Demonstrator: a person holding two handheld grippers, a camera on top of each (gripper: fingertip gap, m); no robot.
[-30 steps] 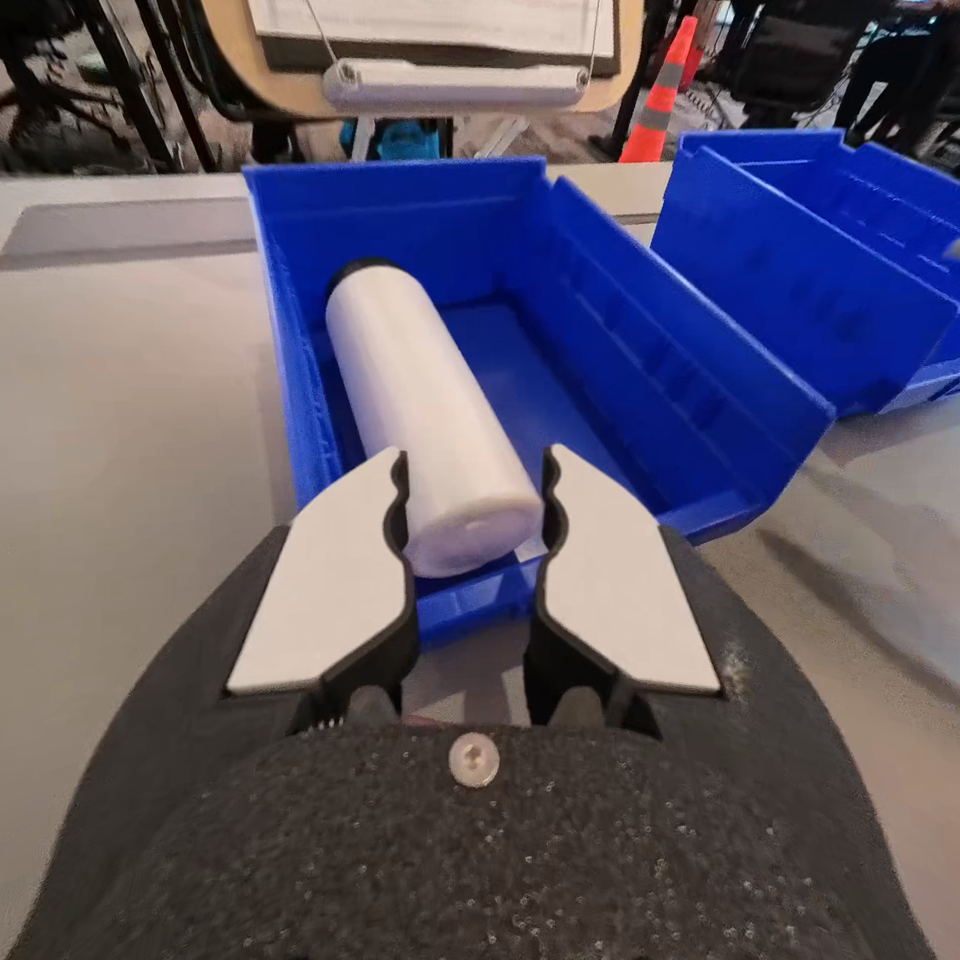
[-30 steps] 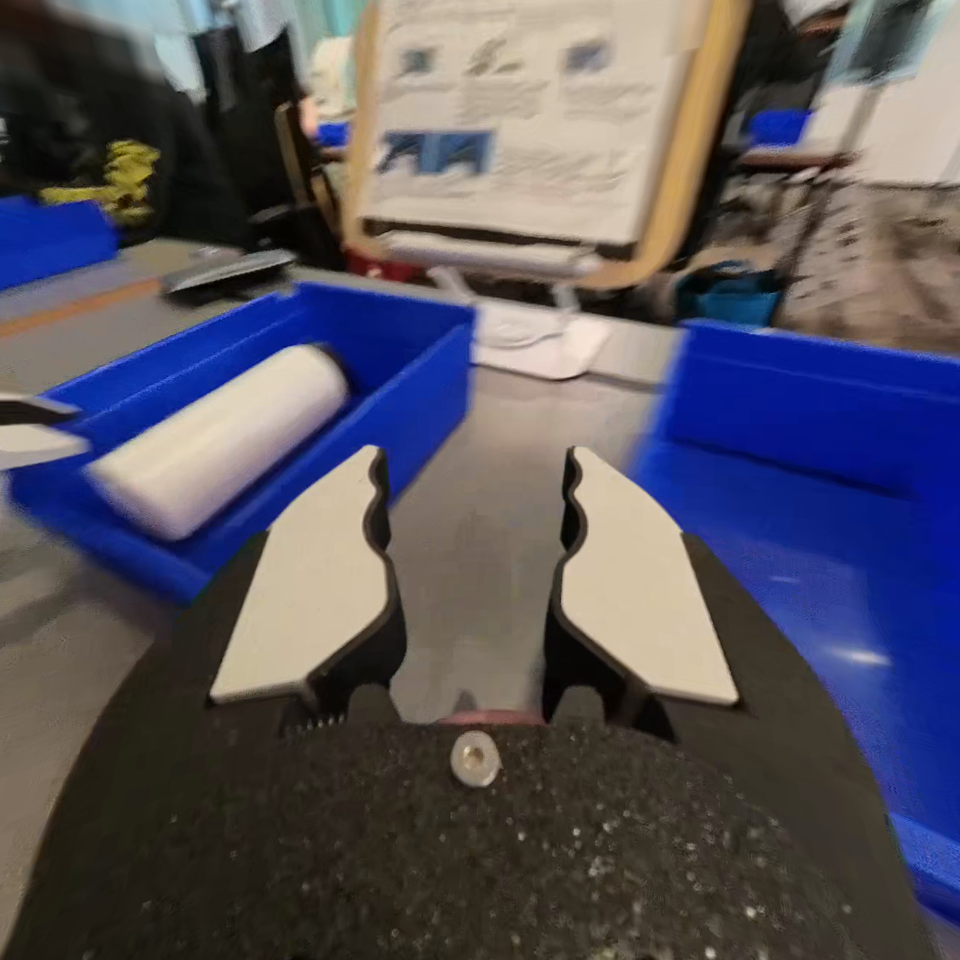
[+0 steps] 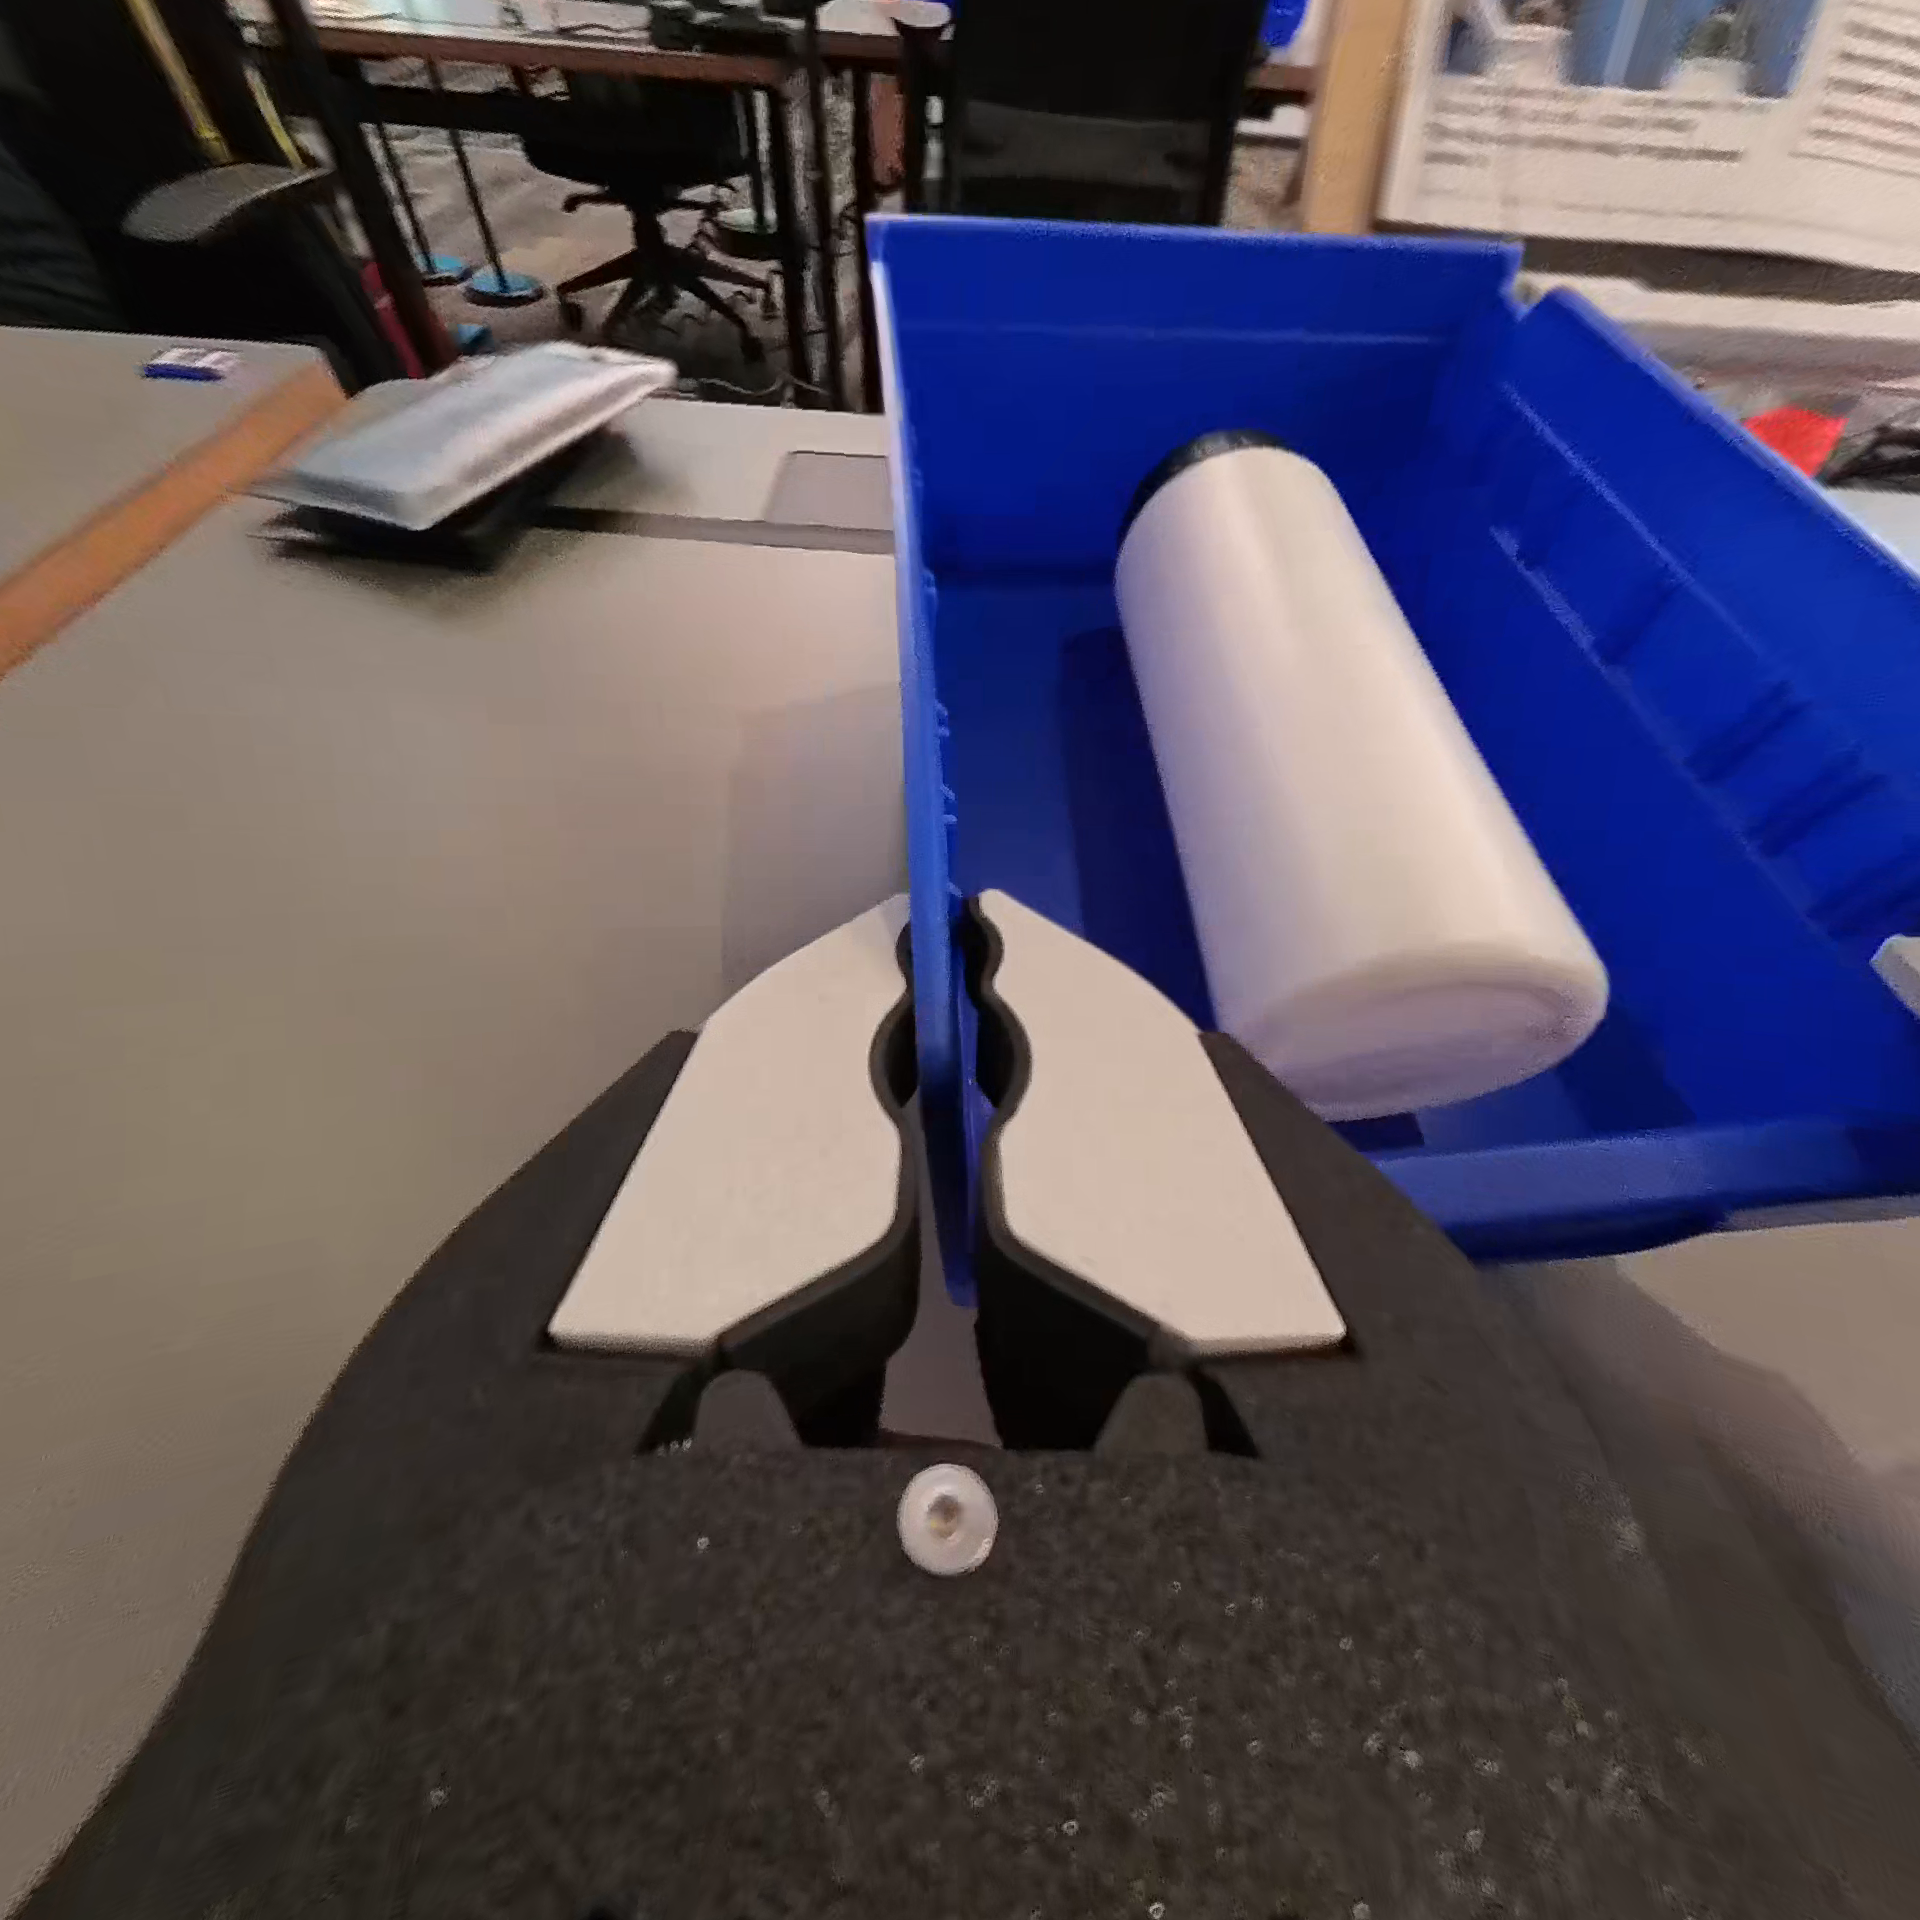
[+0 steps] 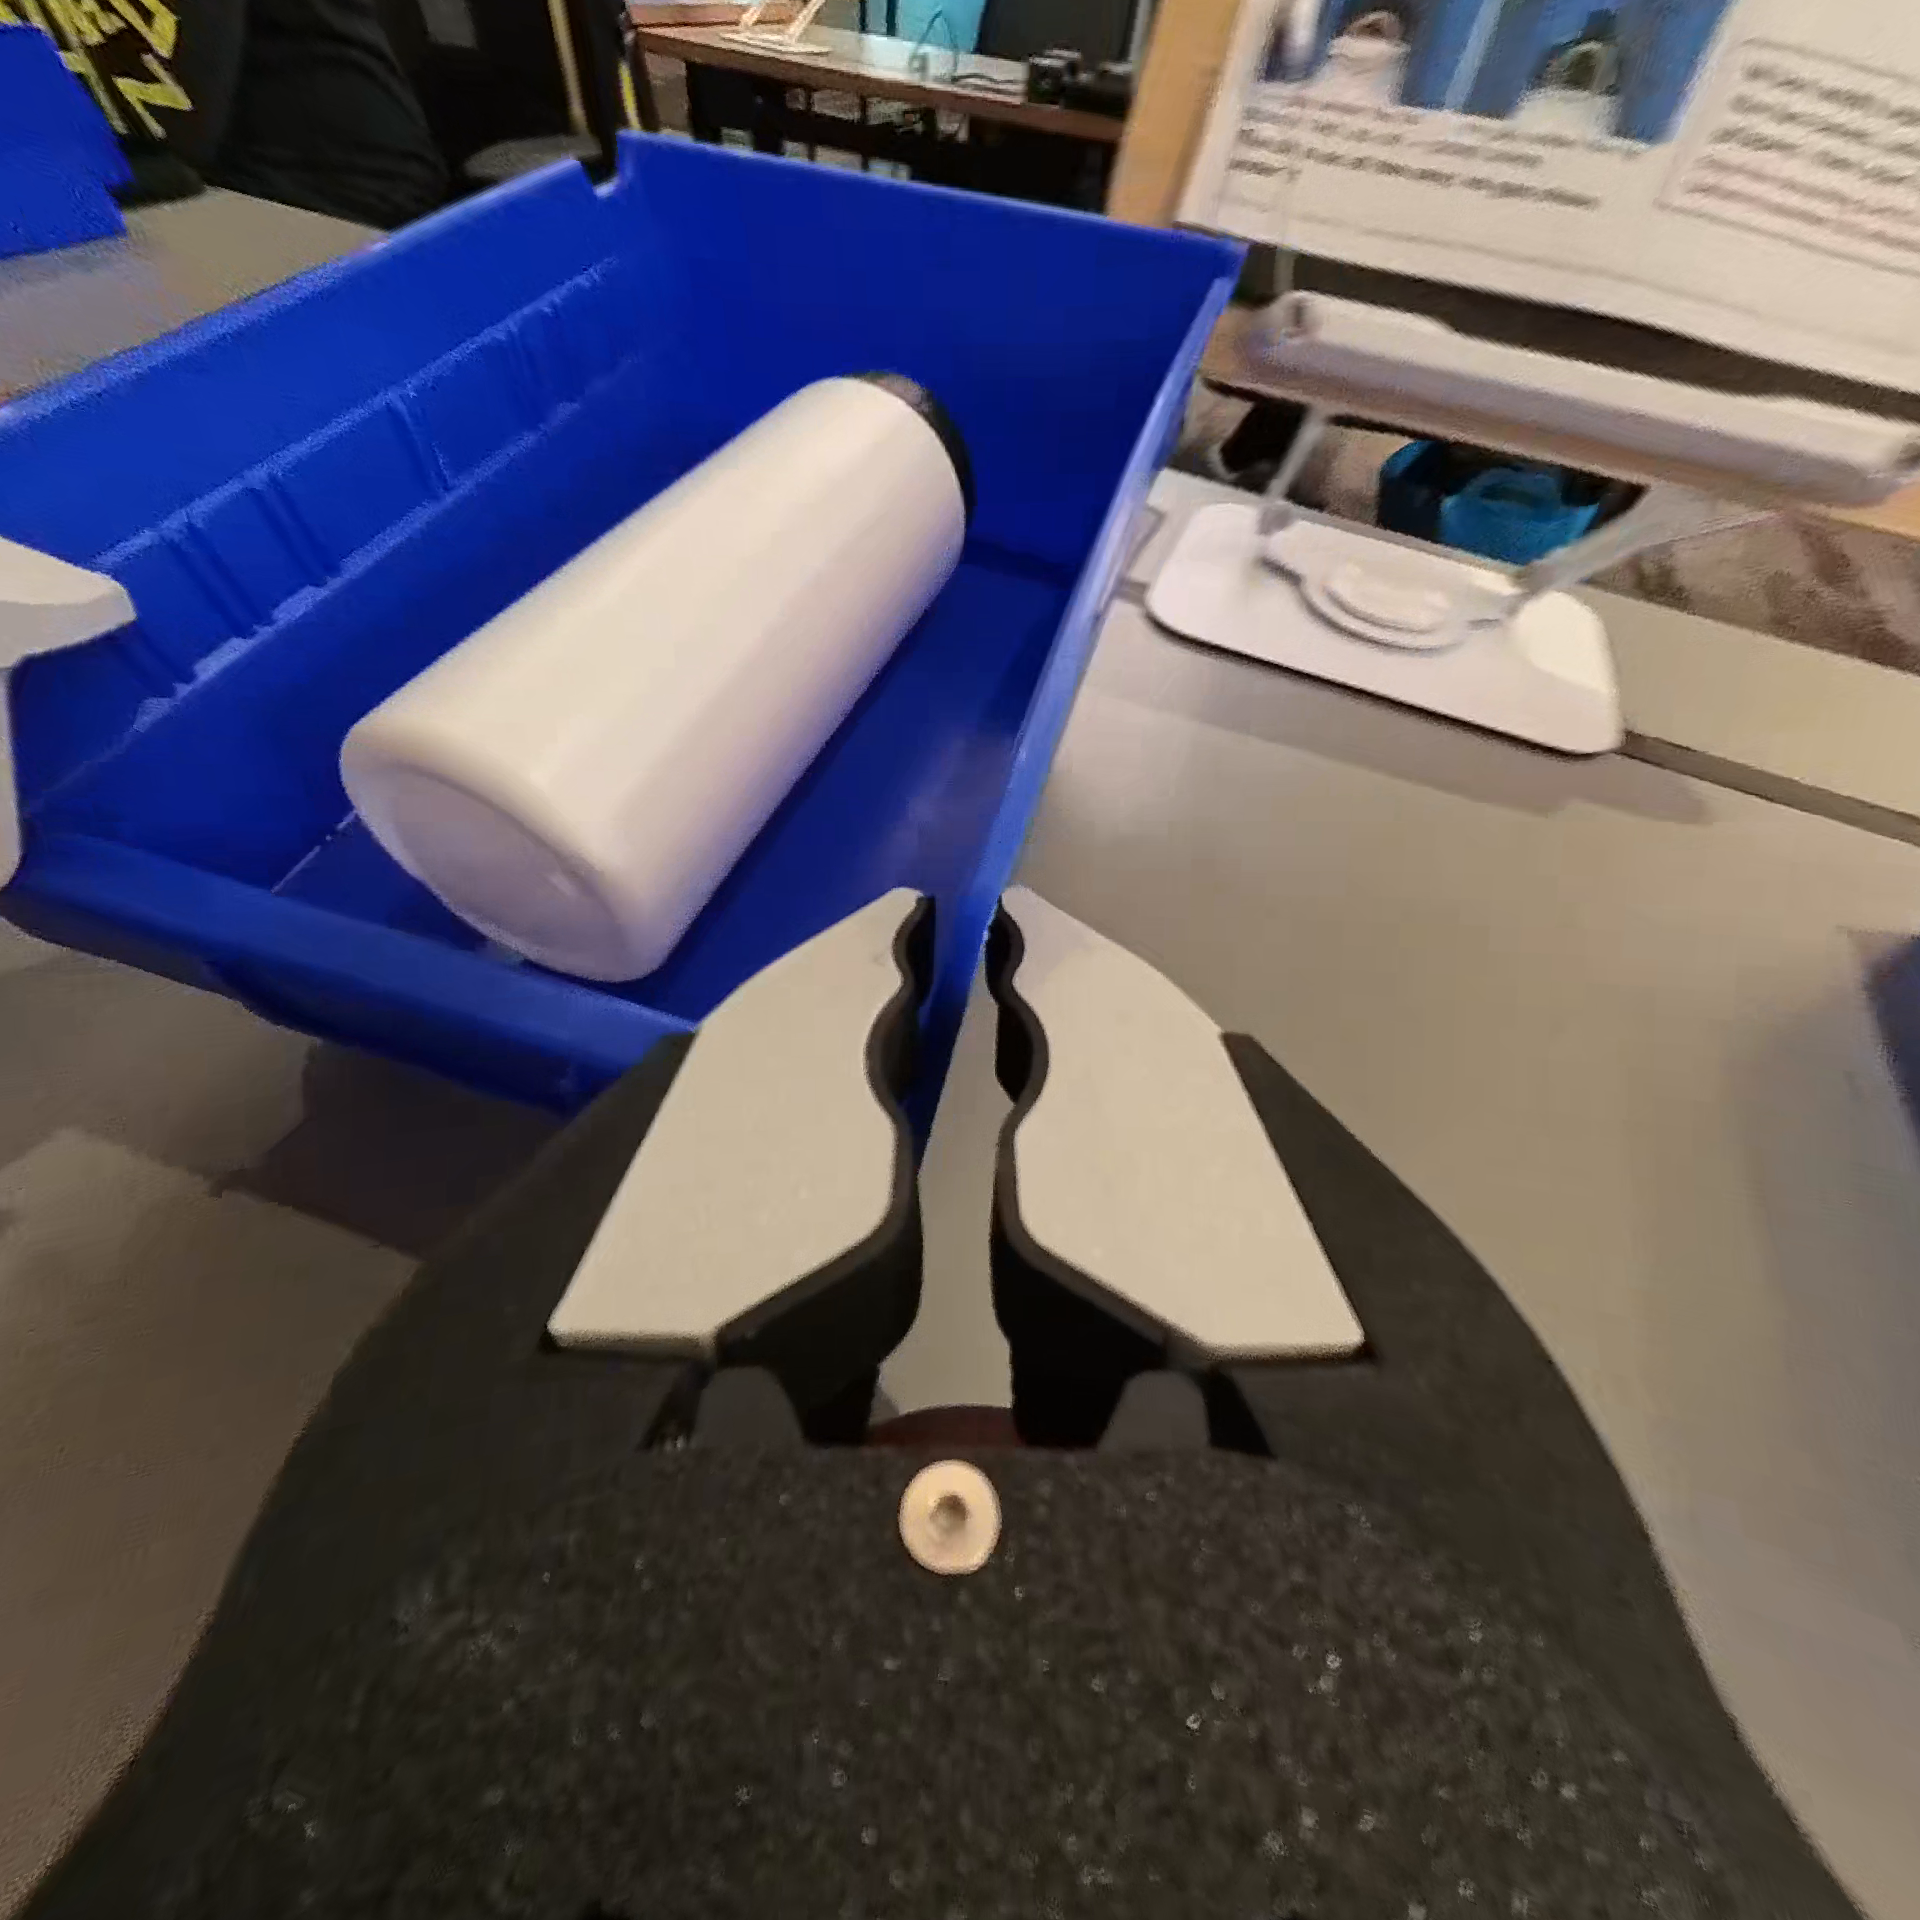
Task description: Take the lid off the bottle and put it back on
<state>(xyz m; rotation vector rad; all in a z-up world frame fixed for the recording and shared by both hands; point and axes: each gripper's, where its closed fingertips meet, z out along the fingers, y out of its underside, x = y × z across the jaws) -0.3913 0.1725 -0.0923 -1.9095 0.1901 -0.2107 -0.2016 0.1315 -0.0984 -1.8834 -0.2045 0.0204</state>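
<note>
**Both grippers now clamp the bin walls**

A second ago both grippers stood wide and apart from the bin; now each has narrowed onto one of its side walls, the left having left the bottle's base for the wall beside it.

Left wrist view, from left to right: at 10 o'clock a grey pouch (image 3: 468, 436) lies on the grey table (image 3: 416, 831). At centre the left gripper (image 3: 940, 920) is narrowed onto the left side wall of the blue bin (image 3: 1195, 343), the thin wall running edge-on between its fingers (image 3: 790, 1132), which press it from both sides. At 2 o'clock the white bottle (image 3: 1330, 790) lies on its side inside the bin, its flat base toward the camera and its black lid (image 3: 1216, 449) still on at the far end, close to the back wall.

Right wrist view, from left to right: the tip of the left gripper shows at 9 o'clock on the bin's far wall. The bottle (image 4: 665, 675) lies at 11 o'clock on the bin floor, lid (image 4: 925, 405) pointing to the back. At centre the right gripper (image 4: 961, 909) is narrowed onto the bin's right side wall (image 4: 1101, 582), pads against the blue plastic. At 2 o'clock a white stand (image 4: 1382, 634) rests on the table beneath a poster board (image 4: 1558, 135).
</note>
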